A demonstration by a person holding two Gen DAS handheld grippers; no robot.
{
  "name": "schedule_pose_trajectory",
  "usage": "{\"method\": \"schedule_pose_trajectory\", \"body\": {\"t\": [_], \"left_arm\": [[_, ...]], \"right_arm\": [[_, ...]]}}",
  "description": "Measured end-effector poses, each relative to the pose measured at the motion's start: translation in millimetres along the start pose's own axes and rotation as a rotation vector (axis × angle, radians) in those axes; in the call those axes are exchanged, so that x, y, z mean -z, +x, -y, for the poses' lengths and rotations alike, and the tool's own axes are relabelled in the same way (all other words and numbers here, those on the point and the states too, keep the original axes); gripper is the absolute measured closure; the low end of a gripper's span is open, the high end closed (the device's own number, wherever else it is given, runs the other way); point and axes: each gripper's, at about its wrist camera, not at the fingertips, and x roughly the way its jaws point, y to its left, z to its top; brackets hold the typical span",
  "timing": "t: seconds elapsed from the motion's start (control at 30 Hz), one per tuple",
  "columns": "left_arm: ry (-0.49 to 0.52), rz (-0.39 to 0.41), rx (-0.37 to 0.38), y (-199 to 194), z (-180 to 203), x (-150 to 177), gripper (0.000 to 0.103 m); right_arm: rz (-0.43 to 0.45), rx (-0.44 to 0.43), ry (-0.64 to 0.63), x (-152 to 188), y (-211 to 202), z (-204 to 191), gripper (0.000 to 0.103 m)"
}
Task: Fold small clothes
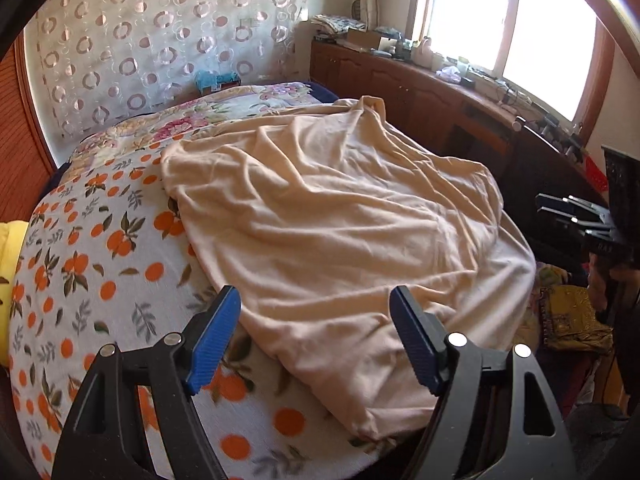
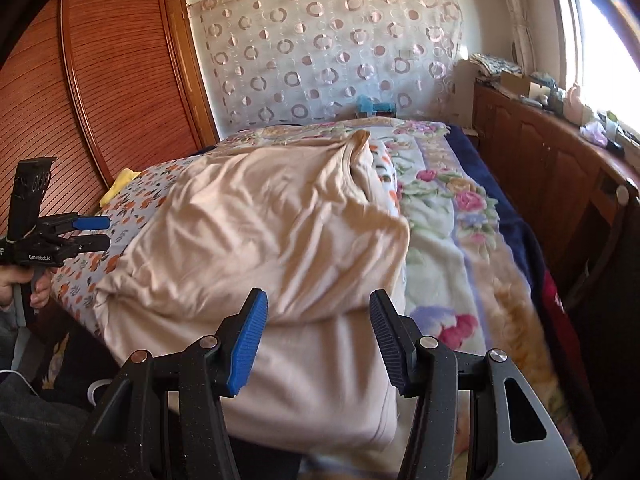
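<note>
A cream, wrinkled garment (image 1: 328, 216) lies spread over the bed, its near hem hanging at the bed's edge. My left gripper (image 1: 316, 336) hovers over that near hem with its blue pads (image 1: 212, 340) wide apart and no cloth pinched. In the right wrist view the same garment (image 2: 260, 232) is bunched with a fold across its middle. My right gripper (image 2: 318, 340) stands open above its near edge and grips nothing. Each gripper shows in the other's view: the right gripper (image 1: 568, 212) off the bed's right side, the left gripper (image 2: 88, 232) at the left, held by a hand (image 2: 24, 284).
The bed carries an orange-print sheet (image 1: 100, 240) and a floral blanket (image 2: 440, 220). A yellow item (image 1: 10, 248) lies at the bed's left edge. A wooden wardrobe (image 2: 120, 80) stands to the left. A low cabinet (image 1: 440, 92) with clutter runs under the window on the right.
</note>
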Motion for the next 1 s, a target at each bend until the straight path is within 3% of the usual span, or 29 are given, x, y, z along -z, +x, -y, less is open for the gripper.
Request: {"method": "schedule_pose_trajectory", "body": {"t": [0.33, 0.6, 0.83, 1.0], "left_arm": [[-0.002, -0.016, -0.043, 7.5, 16.2, 25.8, 0.025], [-0.016, -0.064, -0.032, 18.7, 17.3, 42.8, 0.025], [-0.003, -0.076, -0.034, 21.5, 24.8, 65.9, 0.025], [-0.005, -0.068, -0.032, 14.9, 27.9, 70.6, 0.034]], "right_arm": [[-0.055, 0.045, 0.013, 9.4, 6.0, 1.4, 0.045], [-0.085, 0.085, 0.038, 23.2, 9.8, 13.5, 0.045], [-0.108, 0.080, 0.073, 33.7, 13.3, 20.8, 0.045], [-0.114, 0.039, 0.120, 39.0, 8.8, 25.4, 0.045]]}}
